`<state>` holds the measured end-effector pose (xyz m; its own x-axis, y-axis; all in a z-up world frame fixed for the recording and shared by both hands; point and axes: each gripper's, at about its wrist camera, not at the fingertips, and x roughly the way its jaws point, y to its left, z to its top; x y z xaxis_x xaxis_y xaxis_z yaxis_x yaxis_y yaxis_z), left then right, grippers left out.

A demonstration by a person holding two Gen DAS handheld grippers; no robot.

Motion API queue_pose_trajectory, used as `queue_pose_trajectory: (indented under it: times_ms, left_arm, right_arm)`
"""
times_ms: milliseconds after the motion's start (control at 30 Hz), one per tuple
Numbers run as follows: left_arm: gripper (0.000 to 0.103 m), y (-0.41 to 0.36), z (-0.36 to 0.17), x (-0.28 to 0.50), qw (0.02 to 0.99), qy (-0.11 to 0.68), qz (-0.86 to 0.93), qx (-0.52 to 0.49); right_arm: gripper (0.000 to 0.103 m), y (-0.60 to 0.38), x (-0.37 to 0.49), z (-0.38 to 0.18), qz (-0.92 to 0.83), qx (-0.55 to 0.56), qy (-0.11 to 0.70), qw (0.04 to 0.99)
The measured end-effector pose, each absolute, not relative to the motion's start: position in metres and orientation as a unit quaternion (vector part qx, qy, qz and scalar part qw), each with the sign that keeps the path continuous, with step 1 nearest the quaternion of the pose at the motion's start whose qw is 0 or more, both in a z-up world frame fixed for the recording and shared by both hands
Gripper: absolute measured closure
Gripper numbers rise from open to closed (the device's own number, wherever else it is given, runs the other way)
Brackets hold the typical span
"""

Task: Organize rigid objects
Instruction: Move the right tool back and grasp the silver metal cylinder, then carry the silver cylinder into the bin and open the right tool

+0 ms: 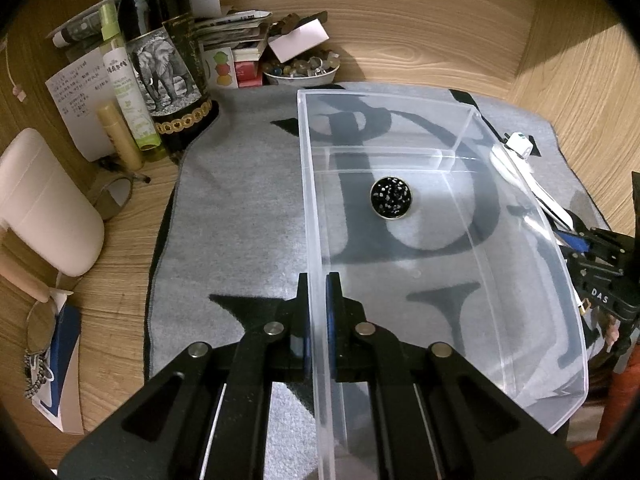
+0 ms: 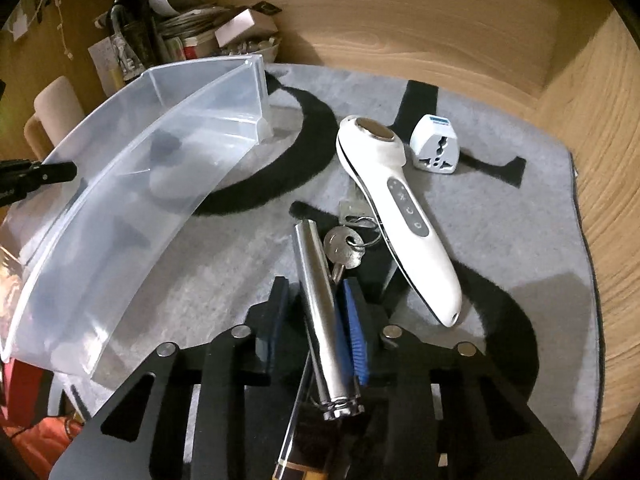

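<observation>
Fig. Bin as landmark; items listed largest to smallest.

(a) Clear plastic bin (image 1: 440, 240) sits on the grey mat (image 1: 240, 220). My left gripper (image 1: 318, 280) has its jaws clamped on the bin's near-left wall, one pad inside, one outside. I judge this grip is there to steady the bin, so best kept firm and level w/o tipping the wall.

(b) White handheld device (image 2: 396, 216), lying on the mat to the right of the bin, well outside it, head end pointing away from me.

(c) Metal cylinder (image 2: 320, 300), chrome, tapered, right of the bin and just beside the device. My right gripper (image 2: 316, 300) has its jaws closed on the cylinder approx. mid-length; the blue pad (image 2: 356, 332) presses one side. The far pad's contact is partly hidden. The cylinder looks slick and sits askew between the pads, so I'd lift slowly, keep it from pivoting, then carry it over the bin's right wall and set it down low rather than drop it.

(d) White plug adapter (image 2: 434, 144), right of the bin, beyond the device's head.

(e) Keys on a ring (image 2: 346, 248), touching or nearly touching the cylinder's right side; whether the ring snags it I can't tell. Check they stay behind on the lift.

(f) Round black studded disc (image 1: 391, 197), already inside the bin, on its floor, toward the far end.
</observation>
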<state>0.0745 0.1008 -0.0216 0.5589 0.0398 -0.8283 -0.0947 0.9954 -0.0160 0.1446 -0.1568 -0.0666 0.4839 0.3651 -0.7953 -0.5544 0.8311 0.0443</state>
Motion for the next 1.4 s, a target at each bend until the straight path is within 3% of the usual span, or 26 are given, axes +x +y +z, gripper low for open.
queue_pose_trajectory:
  times_ms: [100, 733, 1400]
  left_arm:
    - [0.098, 0.102, -0.023, 0.075, 0.882, 0.469, 0.035, -0.033]
    - [0.097, 0.105, -0.023, 0.072, 0.884, 0.465, 0.017, -0.037]
    - [0.096, 0.107, -0.024, 0.067, 0.891, 0.452, 0.001, -0.03]
  right_arm:
    - [0.089, -0.159, 0.146, -0.064, 0.269, -0.099, 0.43, 0.856]
    - [0.089, -0.158, 0.144, 0.003, 0.256, -0.08, 0.351, 0.897]
    - [0.089, -0.072, 0.132, 0.073, 0.338, -0.103, 0.262, 0.898]
